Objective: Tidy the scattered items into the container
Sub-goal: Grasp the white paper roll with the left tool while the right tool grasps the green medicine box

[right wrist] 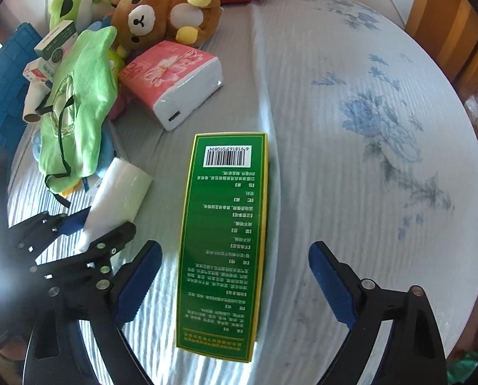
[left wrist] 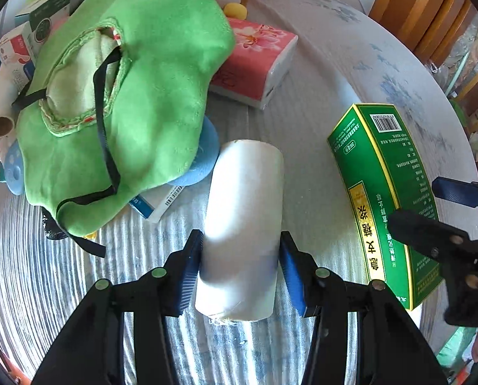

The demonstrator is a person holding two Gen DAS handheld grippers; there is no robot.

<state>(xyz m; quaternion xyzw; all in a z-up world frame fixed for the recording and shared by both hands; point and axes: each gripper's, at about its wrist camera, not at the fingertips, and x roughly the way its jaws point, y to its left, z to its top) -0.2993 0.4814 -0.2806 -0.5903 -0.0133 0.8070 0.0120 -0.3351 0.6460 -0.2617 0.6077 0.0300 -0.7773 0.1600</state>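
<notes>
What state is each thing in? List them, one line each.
left gripper: shut on the white roll.
right gripper: open, fingers either side of the green box, not touching.
white roll: lying on its side, gripped.
green box: lying flat, barcode face up.
pink tissue pack: sealed, lying flat.
green cloth: crumpled over other items.
teddy bear: lying on its back.
</notes>
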